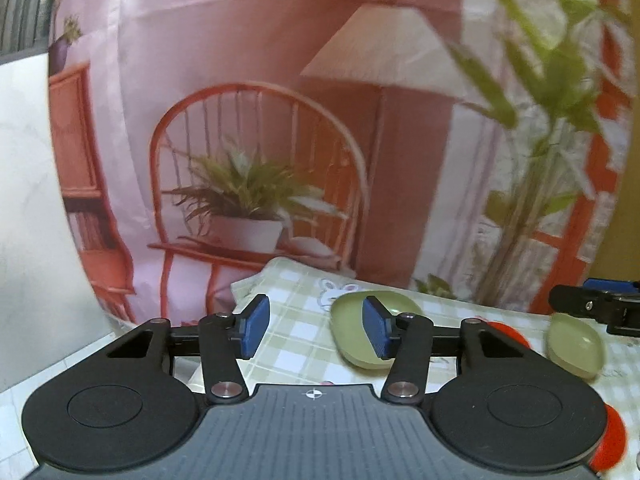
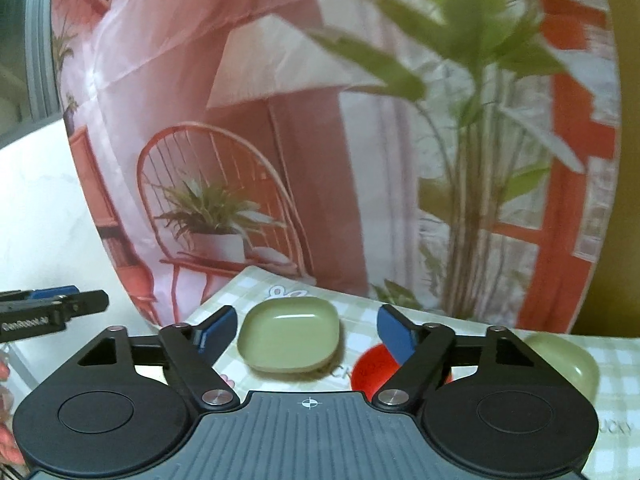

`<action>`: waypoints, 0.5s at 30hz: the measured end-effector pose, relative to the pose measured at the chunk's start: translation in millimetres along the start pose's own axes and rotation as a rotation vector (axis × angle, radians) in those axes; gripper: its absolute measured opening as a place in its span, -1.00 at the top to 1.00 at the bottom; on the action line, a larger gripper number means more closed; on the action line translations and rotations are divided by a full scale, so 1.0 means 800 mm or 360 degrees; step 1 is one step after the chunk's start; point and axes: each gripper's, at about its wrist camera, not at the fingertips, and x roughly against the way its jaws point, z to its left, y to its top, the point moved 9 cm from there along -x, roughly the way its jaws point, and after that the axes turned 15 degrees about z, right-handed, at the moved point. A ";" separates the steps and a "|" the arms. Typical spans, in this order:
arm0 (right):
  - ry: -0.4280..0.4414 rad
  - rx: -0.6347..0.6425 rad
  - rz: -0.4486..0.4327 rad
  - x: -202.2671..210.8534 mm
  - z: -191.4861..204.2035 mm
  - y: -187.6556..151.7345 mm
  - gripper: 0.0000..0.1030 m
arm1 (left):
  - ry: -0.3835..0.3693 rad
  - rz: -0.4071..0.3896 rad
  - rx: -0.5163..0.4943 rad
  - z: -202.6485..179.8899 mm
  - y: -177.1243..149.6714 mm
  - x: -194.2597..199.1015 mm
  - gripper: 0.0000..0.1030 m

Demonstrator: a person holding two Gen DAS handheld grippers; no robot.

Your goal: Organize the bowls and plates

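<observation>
Left claw (image 1: 314, 330) spread, empty; its right pad hides part of a rounded-square green plastic plate (image 1: 354, 334). Right claw (image 2: 306, 332) spread, empty; red bowl (image 2: 372, 368) half hidden.

A printed fabric backdrop (image 1: 280, 100) hangs behind a table covered in a green-and-white checked cloth (image 1: 296, 332). The backdrop pictures a pink room: a red spindle-back chair (image 1: 256, 152) bearing a potted plant (image 1: 248, 200), a tall lamp with a pale shade (image 1: 384, 40), a red bookcase (image 1: 80, 152) at left, and a leafy plant (image 2: 472, 160) before a red-framed window (image 2: 568, 184). The cloth carries a cartoon rabbit print (image 1: 340, 290). A plain white wall (image 1: 28, 200) stands to the left, and a mustard-coloured surface (image 2: 624, 200) edges the backdrop on the right.
</observation>
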 end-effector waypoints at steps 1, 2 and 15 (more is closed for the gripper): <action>0.0010 -0.0001 0.0009 -0.014 0.002 0.007 -0.35 | 0.0000 0.0000 0.0013 0.001 0.001 -0.012 -0.05; 0.0020 -0.0006 0.0021 -0.027 0.003 0.012 -0.32 | -0.0004 0.0006 0.0020 0.000 0.001 -0.025 -0.05; -0.0077 -0.0050 0.0343 -0.223 -0.014 0.048 0.14 | -0.0049 0.0293 0.0137 -0.001 0.012 -0.204 -0.06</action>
